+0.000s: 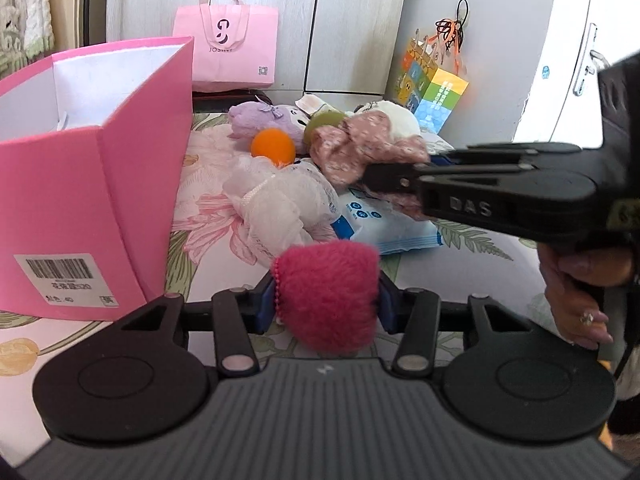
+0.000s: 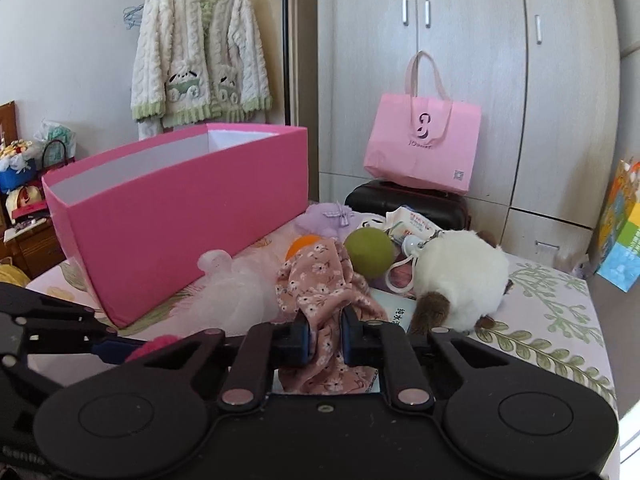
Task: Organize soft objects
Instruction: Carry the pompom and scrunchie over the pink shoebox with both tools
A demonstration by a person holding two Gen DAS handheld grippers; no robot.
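**Both grippers clamped on soft things**

On the bed, beside the pink box [image 1: 80, 184], the left gripper [image 1: 326, 300] pinches a magenta pompom [image 1: 328, 292]. The right gripper [image 2: 325, 340] is closed on a floral cloth [image 2: 320, 292].

A fuzzy magenta pom-pom [image 1: 328, 300] sits squeezed between blue pads, just right of the open pink box [image 1: 80, 184] on the floral bed. Right of the box lie a white mesh puff [image 1: 276, 204], an orange ball [image 1: 273, 147], a lilac plush [image 1: 260, 120], a green ball [image 2: 369, 253] and a white plush [image 2: 464, 276]. A pink floral cloth [image 2: 324, 292] is bunched and pinched near that heap.
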